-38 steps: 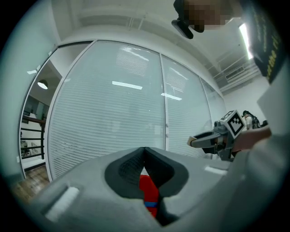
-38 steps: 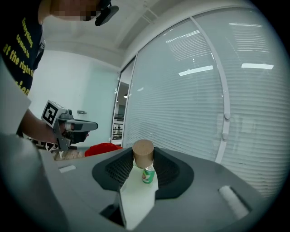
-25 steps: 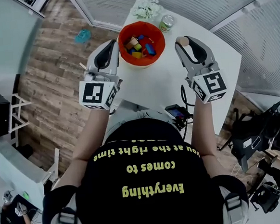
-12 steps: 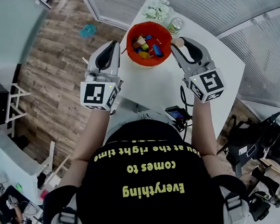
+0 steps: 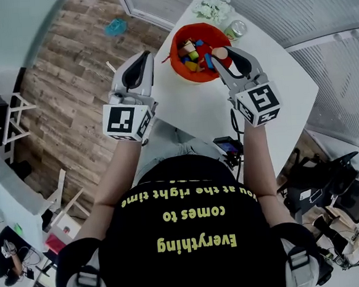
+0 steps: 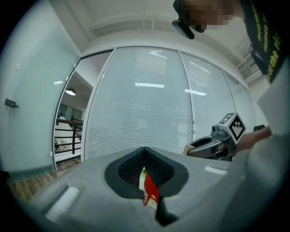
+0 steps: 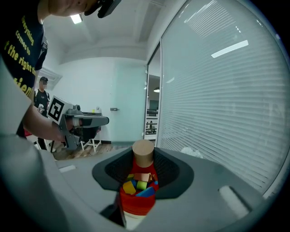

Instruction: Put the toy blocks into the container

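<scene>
Person: black shirt with yellow lettering, nearest the camera, both forearms reaching forward over the worktop.
Device: a small dark gadget with a lit screen lies at the near edge of the worktop, with a cable beside it.
Left gripper: raised left of the container and apart from it. Its jaws are pressed together down to a thin slit and hold nothing. In the left gripper view only a sliver of red shows through that slit, from beyond the jaws.
Right gripper: its jaws pinch a wooden cylinder between their tips.
Wooden cylinder: upright in the jaw tips with its round top showing above them. In the head view it sits at the container's right rim. In the right gripper view the container's open mouth lies directly below and beyond it.
Container: a red bowl standing on the worktop, just past both grippers.
Blocks in container: yellow, green, blue, red and plain wood pieces heaped inside.
Jar: stands just beyond the container, on its right.
White bunch: at the far end of the worktop; it looks like flowers.
Floor: wood planks, with a small teal object lying far off on the left.
</scene>
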Available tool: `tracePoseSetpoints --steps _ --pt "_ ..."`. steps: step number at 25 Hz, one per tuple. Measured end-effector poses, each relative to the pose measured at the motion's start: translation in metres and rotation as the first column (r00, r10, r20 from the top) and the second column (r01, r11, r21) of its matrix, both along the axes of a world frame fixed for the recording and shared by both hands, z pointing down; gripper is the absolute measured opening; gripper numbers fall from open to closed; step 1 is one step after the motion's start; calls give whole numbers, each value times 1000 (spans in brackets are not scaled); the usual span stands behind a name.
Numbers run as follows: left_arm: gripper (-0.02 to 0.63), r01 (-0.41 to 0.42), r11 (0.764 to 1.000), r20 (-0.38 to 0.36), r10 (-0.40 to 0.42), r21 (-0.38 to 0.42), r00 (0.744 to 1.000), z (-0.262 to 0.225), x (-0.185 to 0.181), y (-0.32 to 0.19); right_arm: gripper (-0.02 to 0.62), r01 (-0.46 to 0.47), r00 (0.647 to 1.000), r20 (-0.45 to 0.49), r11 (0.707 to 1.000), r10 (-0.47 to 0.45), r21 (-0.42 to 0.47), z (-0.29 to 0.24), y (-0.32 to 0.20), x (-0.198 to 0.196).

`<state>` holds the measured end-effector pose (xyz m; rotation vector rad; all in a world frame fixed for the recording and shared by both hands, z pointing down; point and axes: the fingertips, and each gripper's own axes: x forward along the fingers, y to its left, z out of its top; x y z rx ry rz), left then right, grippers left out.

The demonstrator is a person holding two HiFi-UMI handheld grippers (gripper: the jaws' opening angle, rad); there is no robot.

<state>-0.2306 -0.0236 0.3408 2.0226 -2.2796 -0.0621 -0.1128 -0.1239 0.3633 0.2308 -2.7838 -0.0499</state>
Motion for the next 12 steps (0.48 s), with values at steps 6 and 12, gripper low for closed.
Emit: tracePoseSetpoints --steps 6,12 --pt "-3 18 1000 -19 -18 -21 1000 11 -5 4 147 20 999 -25 999 -21 -37 19 3 -12" --pt "-3 23 999 -30 -25 -44 999 22 -6 5 150 19 999 -33 999 -21 -51 33 2 -16"
